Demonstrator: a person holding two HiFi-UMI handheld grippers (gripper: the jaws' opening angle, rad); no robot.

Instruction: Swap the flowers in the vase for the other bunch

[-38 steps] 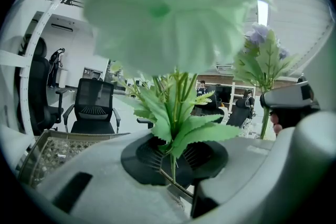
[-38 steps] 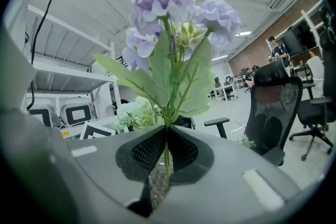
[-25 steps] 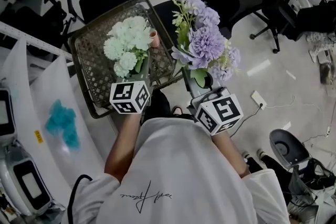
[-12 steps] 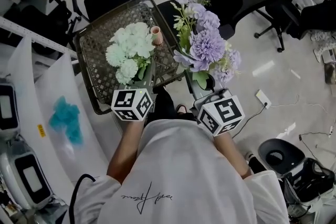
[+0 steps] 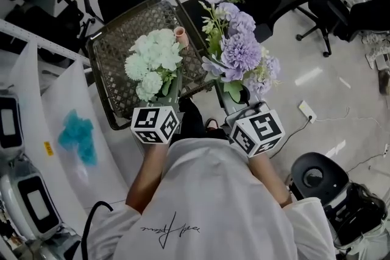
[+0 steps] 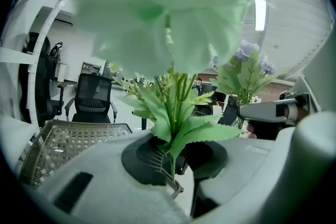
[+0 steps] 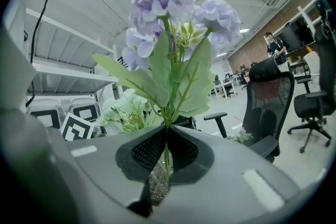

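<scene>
While the head view buries both sets of jaws under blooms, each gripper view shows them. The left gripper (image 6: 176,161) is clamped on the stems of the mint-green bunch (image 6: 178,107), and the right gripper (image 7: 165,152) is pinched almost together on the purple bunch (image 7: 170,23). Only the head view shows the wire basket (image 5: 109,70) beyond the left gripper, with a small pink vase (image 5: 180,37) inside it, just past the green blooms.

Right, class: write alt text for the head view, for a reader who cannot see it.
Seen from above, a person's left tool grips a pale green flower bunch over a dark woven basket; the right tool grips a purple flower bunch.
</scene>
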